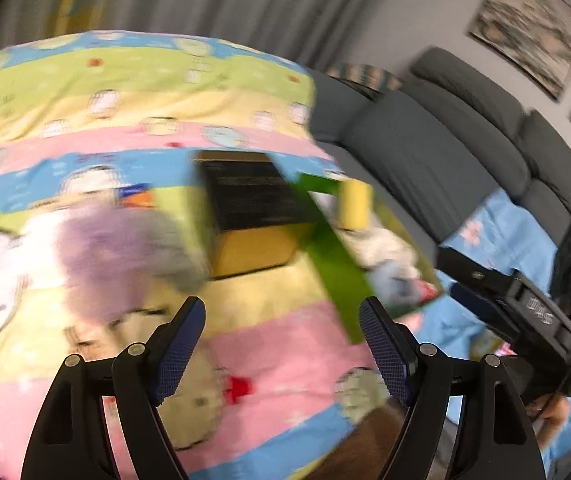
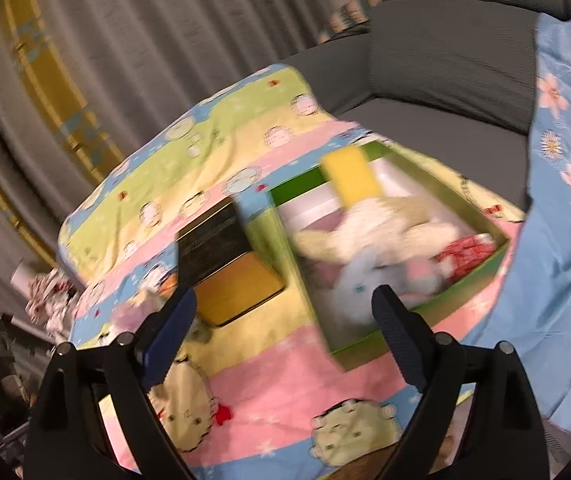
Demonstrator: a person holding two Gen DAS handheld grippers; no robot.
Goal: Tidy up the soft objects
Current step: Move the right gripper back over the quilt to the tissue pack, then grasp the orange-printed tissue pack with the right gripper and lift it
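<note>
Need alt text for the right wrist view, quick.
An open, empty right gripper hovers over a striped cartoon blanket, facing a green box holding soft toys and a yellow sponge. A black-and-yellow box sits left of it.

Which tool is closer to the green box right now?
Right. The right tool hangs open at the green box, just short of its near wall; the left tool is open farther left, the box ahead-right.
</note>
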